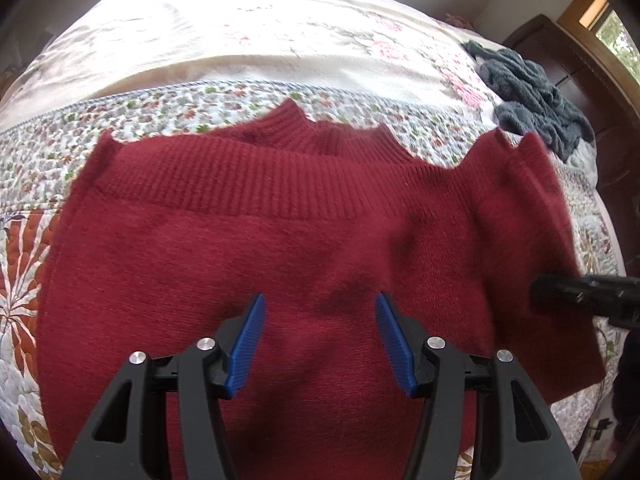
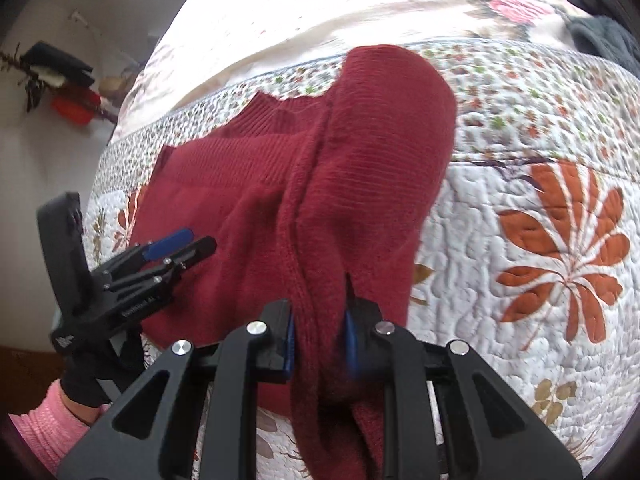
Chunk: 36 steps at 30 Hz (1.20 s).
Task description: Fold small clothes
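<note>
A dark red knit sweater (image 1: 248,240) lies on a floral quilt (image 1: 36,184), its ribbed collar toward the far side. My left gripper (image 1: 320,340) hovers open just above the sweater's middle, nothing between its blue pads. My right gripper (image 2: 320,332) is shut on a bunched fold of the sweater (image 2: 360,184) at its right side, lifting that part off the quilt (image 2: 520,160). The left gripper (image 2: 176,246) shows at the left of the right wrist view, held by a gloved hand (image 2: 84,384). The right gripper's black body (image 1: 584,296) shows at the right edge of the left wrist view.
A crumpled grey-blue towel (image 1: 532,96) lies on the bed at the far right. A cream flowered bedspread (image 1: 240,28) covers the far half. Dark wooden furniture (image 1: 580,72) stands to the right of the bed. Small objects (image 2: 64,80) sit by the wall at the left.
</note>
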Available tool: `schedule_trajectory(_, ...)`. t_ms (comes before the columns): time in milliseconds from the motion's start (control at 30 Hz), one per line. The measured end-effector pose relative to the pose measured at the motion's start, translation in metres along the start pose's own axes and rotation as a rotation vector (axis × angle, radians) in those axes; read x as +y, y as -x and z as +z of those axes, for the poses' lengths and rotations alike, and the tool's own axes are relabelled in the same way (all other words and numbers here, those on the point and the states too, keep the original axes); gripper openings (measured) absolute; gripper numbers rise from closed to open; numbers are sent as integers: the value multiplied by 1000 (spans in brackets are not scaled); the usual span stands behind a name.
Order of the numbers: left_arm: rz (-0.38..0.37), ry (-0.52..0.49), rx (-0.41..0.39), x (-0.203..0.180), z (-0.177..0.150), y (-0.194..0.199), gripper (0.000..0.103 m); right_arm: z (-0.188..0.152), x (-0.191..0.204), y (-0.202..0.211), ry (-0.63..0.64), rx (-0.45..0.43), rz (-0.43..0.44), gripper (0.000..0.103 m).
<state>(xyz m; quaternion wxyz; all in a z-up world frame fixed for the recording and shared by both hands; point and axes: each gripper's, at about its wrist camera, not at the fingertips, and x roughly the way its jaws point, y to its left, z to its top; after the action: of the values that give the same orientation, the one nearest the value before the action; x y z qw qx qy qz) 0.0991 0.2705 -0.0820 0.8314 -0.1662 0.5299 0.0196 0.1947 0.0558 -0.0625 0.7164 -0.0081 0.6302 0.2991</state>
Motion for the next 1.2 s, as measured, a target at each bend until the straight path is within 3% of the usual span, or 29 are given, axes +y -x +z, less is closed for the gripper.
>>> schedule_trajectory(200,-67,55,7,11,6,2,57,-3,16,-29,7,42,-14,22)
schedule_trajectory(467,-215,99,33,7,15,-4,57,-2,32,-46,-10,74,31,55)
schedule_trajectory(533,-277,119,49,2,19,-8,57,-1,32,-41,-17,67,54,55)
schedule_trajectory(667,-332,137,78,-6,22,-15,57,-6,18,-18,-90,49,174,55)
schedule_trajectory(900,-434,149,144,-27,18,-28,58,-21,-25,21,-163,-21,161,54)
schedule_trajectory(967,-465,165,169,-32,15,-35,59,-25,-42,20,-211,-21,137,50)
schedule_trajectory(1033,-499,188,192,-38,12,-41,60,-33,-62,11,-287,-7,188,46)
schedule_trajectory(1200,-617,261,191,-44,7,-47,63,-43,-60,-14,-309,28,236,44)
